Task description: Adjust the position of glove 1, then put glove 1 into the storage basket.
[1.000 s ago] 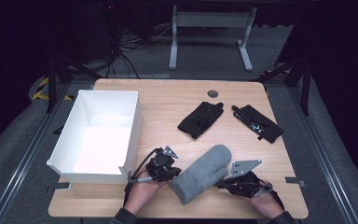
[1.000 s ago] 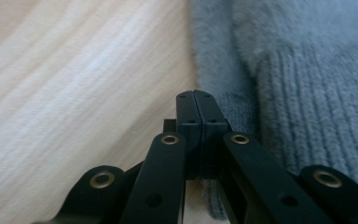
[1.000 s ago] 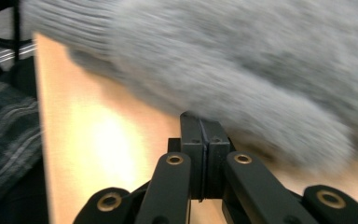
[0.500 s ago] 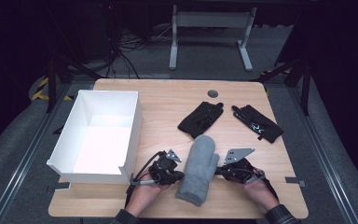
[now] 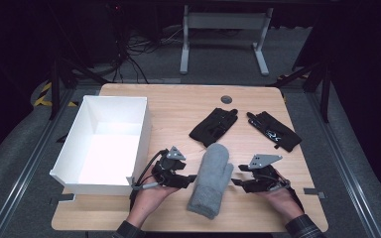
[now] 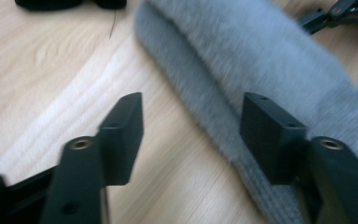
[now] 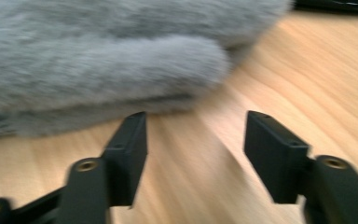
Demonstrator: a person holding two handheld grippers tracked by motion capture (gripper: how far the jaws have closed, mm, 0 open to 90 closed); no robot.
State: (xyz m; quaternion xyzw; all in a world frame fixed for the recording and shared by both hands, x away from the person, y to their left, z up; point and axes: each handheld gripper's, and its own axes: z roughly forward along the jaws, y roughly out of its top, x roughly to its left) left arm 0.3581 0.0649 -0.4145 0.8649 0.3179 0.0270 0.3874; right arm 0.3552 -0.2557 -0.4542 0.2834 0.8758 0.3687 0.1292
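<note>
A grey fuzzy mitten point(image 5: 212, 179) lies flat near the table's front edge, cuff toward me. My left gripper point(image 5: 186, 180) sits just left of the mitten point(image 6: 279, 74), open, its right jaw against the mitten's edge and its left jaw over bare wood. My right gripper point(image 5: 238, 183) rests just right of the mitten point(image 7: 102, 60), open with only wood between its jaws. Two black gloves lie farther back: one point(image 5: 214, 126) mid-table, one point(image 5: 274, 130) to its right.
A large white box point(image 5: 74, 148) stands open at the left of the wooden table point(image 5: 178, 106). A small dark round cap point(image 5: 226, 99) sits near the back edge. A metal stand and cables occupy the floor beyond the table.
The mitten has swung from lying diagonally to lying nearly straight, cuff toward the front edge. Both grippers have let go of it and drawn slightly apart to its sides.
</note>
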